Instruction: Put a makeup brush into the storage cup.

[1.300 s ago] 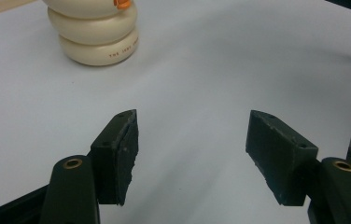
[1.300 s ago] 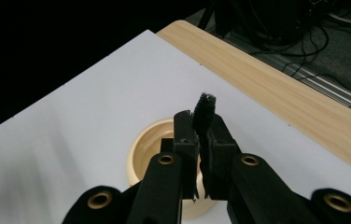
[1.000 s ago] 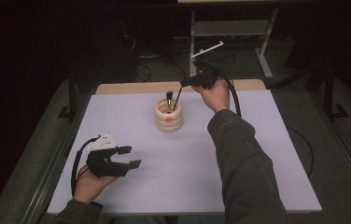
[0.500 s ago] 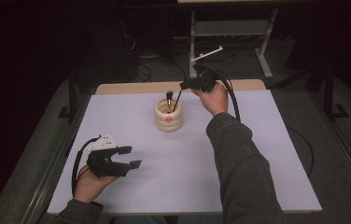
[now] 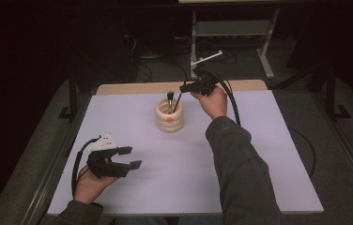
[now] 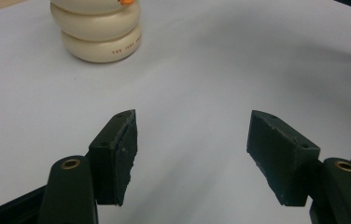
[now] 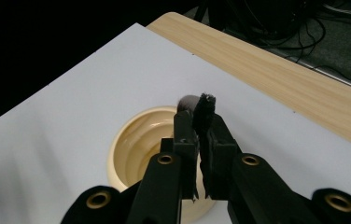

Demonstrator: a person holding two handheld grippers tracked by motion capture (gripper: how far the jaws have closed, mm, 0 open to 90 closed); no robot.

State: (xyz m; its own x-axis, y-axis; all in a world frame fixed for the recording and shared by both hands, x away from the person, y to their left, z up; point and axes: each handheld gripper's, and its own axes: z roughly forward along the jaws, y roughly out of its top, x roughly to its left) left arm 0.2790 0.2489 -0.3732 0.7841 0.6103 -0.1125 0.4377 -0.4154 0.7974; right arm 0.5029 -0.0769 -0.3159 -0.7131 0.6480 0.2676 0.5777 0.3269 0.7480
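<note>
A cream ribbed cup with an orange dot stands at the middle back of the white tabletop. A brush stands in it, bristles up. A second thin dark handle slants out of the cup into my right gripper, which is shut on it just above the cup's right rim. In the right gripper view the jaws are pressed together over the cup's mouth, with a grey tuft behind their tips. My left gripper rests open and empty at the near left, pointing toward the cup.
A bare wooden strip runs along the table's far edge. Behind the table on the floor are a metal stand and loose cables. The right gripper's cable loops beside the forearm.
The right gripper has shifted only slightly above the cup, still shut on the thin handle. The left gripper has not moved.
</note>
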